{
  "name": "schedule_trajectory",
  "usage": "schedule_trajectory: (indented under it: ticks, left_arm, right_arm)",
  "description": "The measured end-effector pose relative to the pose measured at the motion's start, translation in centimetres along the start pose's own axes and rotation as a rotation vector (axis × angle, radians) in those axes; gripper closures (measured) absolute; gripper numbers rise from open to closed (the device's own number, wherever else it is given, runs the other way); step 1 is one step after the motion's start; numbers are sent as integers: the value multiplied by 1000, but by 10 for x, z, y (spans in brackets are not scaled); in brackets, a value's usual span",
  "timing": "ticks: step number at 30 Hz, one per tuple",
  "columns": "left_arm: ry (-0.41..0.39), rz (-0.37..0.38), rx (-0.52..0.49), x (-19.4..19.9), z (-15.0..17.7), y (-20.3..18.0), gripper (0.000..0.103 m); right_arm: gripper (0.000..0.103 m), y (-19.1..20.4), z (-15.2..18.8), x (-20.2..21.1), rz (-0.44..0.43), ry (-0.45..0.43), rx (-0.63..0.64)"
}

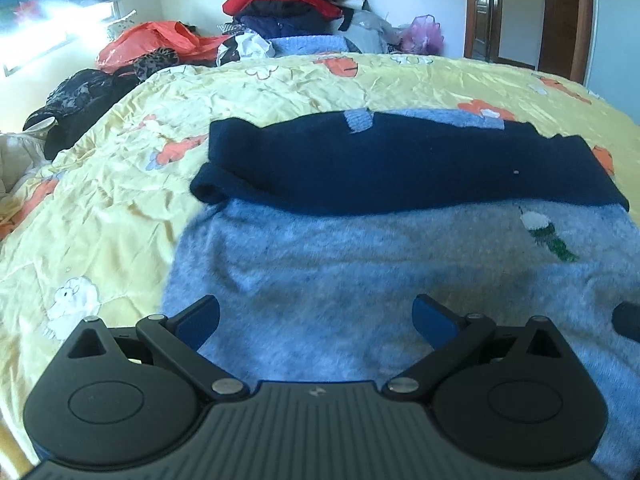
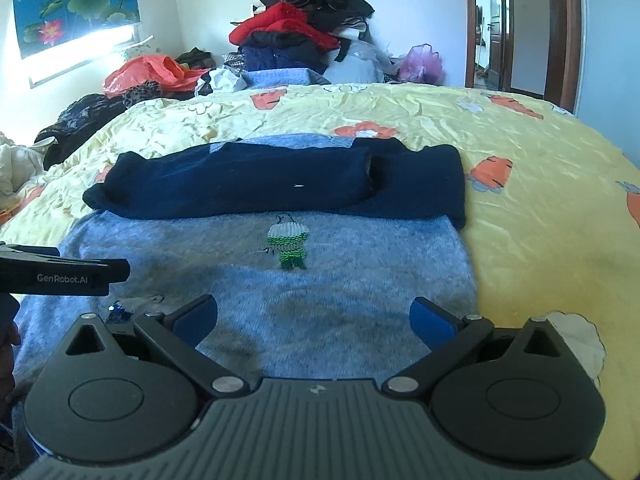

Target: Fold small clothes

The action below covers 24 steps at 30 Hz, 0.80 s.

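Note:
A small knitted sweater (image 1: 360,264) (image 2: 280,288) lies flat on the yellow floral bedspread (image 1: 120,184) (image 2: 540,208). Its body is light blue with a small green and white figure (image 2: 288,246) (image 1: 546,236). Both navy sleeves (image 1: 400,164) (image 2: 280,178) are folded across its far part. My left gripper (image 1: 316,318) hovers open over the near left part of the blue body, holding nothing. My right gripper (image 2: 314,320) is open over the near right part, also with nothing in it. The left gripper's black body (image 2: 60,274) shows at the left edge of the right wrist view.
A tall heap of red, black and navy clothes (image 1: 296,0) (image 2: 304,20) stands at the far side of the bed. An orange plastic bag (image 1: 156,42) (image 2: 148,70) and dark garments (image 1: 80,96) lie at the far left. A wooden door (image 2: 560,32) is at the back right.

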<state>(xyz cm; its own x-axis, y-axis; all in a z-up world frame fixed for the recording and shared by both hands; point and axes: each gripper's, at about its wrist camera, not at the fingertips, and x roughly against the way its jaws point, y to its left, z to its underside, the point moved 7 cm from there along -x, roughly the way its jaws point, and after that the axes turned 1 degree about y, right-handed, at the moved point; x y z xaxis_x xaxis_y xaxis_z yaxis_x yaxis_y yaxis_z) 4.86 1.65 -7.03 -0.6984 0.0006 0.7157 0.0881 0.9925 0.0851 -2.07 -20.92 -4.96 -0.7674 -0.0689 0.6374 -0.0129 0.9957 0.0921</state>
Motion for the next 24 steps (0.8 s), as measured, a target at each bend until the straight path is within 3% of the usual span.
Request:
schedule_trajectory:
  ticks: [7, 15, 24]
  left_arm:
    - [26, -18, 28, 7, 12, 16, 0]
    - [38, -29, 11, 15, 24, 20, 0]
    - [39, -21, 28, 25, 32, 27, 0]
  right_arm:
    - [0, -2, 6, 11, -72, -16, -55]
    - [0, 2, 14, 19, 6, -2, 14]
    - [0, -5, 17, 34, -23, -11, -17]
